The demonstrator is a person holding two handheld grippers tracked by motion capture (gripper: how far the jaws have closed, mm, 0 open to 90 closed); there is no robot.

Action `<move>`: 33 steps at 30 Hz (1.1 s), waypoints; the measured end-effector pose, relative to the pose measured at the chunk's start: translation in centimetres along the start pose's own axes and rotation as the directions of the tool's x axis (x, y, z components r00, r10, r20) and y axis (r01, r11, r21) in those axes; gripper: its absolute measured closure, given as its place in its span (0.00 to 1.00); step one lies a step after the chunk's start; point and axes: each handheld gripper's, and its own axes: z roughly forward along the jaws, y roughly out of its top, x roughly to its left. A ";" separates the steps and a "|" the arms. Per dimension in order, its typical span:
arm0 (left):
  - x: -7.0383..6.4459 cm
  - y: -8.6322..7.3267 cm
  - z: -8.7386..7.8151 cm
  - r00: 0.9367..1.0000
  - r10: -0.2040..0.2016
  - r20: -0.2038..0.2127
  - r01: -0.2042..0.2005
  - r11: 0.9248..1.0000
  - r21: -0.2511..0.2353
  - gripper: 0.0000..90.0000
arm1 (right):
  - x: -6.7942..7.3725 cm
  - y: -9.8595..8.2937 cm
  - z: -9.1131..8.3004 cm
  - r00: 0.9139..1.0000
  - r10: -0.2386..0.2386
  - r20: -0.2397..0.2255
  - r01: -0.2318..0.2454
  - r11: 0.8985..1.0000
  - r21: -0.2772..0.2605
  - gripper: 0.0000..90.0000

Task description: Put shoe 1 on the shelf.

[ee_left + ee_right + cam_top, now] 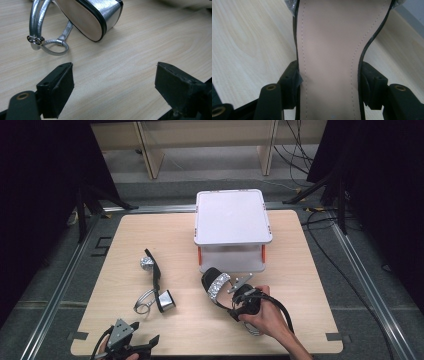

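Sandal [220, 289], a high-heeled one with a glittery silver toe strap, sits near the table's middle, just in front of the white two-tier shoe rack [233, 215]. My right gripper [244, 303] is clamped across its narrow waist; in the right gripper view both jaws press the edges of the beige insole [329, 57], the slimmest and most secure place to hold. I judge this grip is meant for carrying it to the rack. Its mate, the second sandal [156, 287], lies on its side to the left. My left gripper [131, 343] waits near the table's [300, 285] front edge, jaws spread wide and empty.
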 end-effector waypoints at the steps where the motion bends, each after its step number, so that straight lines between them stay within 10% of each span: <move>1: 0.0 0.0 0.0 1.000 0.005 0.003 -0.005 1.000 0.000 0.17 | -0.1 0.1 -0.1 1.000 -0.004 -0.002 0.004 1.000 -0.008 0.47; 26: 0.0 -0.1 -0.1 1.000 -0.003 0.001 0.003 1.000 -0.004 0.17 | -0.2 -0.8 2.7 1.000 -0.002 -0.012 0.003 0.992 0.125 0.40; 30: 0.2 0.0 -0.1 0.999 0.047 0.003 -0.047 0.999 0.007 0.17 | 0.0 -0.8 2.6 1.000 -0.012 -0.021 0.014 0.993 0.117 0.47; 33: 0.0 -0.1 -0.1 1.000 -0.008 -0.001 0.008 1.000 -0.006 0.17 | 0.4 -0.8 2.6 1.000 -0.023 0.005 0.022 0.992 0.123 0.47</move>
